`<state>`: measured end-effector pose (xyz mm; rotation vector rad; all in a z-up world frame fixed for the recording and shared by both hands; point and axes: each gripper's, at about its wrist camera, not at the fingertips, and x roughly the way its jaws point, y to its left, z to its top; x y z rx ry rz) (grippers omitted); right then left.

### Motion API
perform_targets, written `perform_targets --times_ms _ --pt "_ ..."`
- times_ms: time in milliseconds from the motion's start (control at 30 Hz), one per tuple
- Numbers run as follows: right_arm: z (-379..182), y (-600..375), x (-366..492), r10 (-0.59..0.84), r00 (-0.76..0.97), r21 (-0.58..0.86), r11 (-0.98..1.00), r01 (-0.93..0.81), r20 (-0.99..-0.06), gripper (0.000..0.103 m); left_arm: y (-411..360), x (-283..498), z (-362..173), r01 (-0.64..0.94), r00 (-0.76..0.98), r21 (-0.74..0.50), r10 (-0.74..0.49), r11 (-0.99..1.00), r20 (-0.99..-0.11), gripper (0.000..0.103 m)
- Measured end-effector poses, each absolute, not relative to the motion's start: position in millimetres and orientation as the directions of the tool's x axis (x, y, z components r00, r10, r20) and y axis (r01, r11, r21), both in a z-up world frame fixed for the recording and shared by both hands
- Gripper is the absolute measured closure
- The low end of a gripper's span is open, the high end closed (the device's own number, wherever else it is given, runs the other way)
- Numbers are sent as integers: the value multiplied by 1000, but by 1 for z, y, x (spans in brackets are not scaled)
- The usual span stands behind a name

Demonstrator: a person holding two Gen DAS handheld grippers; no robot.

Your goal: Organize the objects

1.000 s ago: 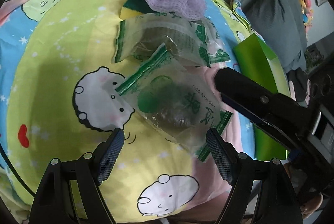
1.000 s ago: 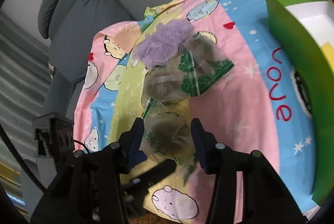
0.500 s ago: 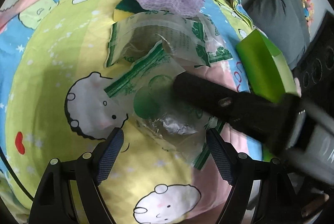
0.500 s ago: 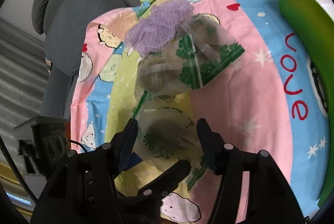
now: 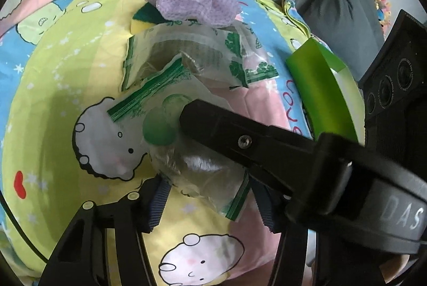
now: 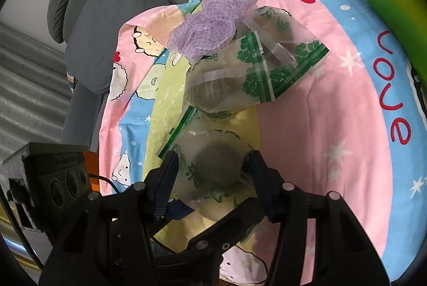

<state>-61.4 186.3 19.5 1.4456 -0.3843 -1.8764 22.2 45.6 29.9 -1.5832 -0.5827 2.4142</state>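
A see-through packet [image 6: 213, 174] with green print and something dark inside is seen lying on a cartoon bedsheet [image 6: 347, 126]. The right gripper [image 6: 212, 168] is placed around this packet, with one of the jaws on each side, pressing its sides, so it is gripped. In the left wrist view the same packet [image 5: 197, 168] is seen between the jaws of the left gripper [image 5: 206, 202], which are spread apart at its lower edge. One black finger [image 5: 218, 126] of the right gripper is seen lying across the top of it. A second packet [image 5: 186, 56] is found just behind the first, partly under its edge. A purple cloth [image 5: 192, 0] is bunched up on the far end of that packet. A green box [image 5: 323, 99] is seen standing to the right.
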Motion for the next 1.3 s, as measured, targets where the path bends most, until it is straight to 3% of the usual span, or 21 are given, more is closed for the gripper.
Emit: perform_targets --times_ms 1300 --pt "71 213 -44 -729 -293 596 -678 430 -619 47 77 34 79 -68 -596 -359 326 -931 -734 45"
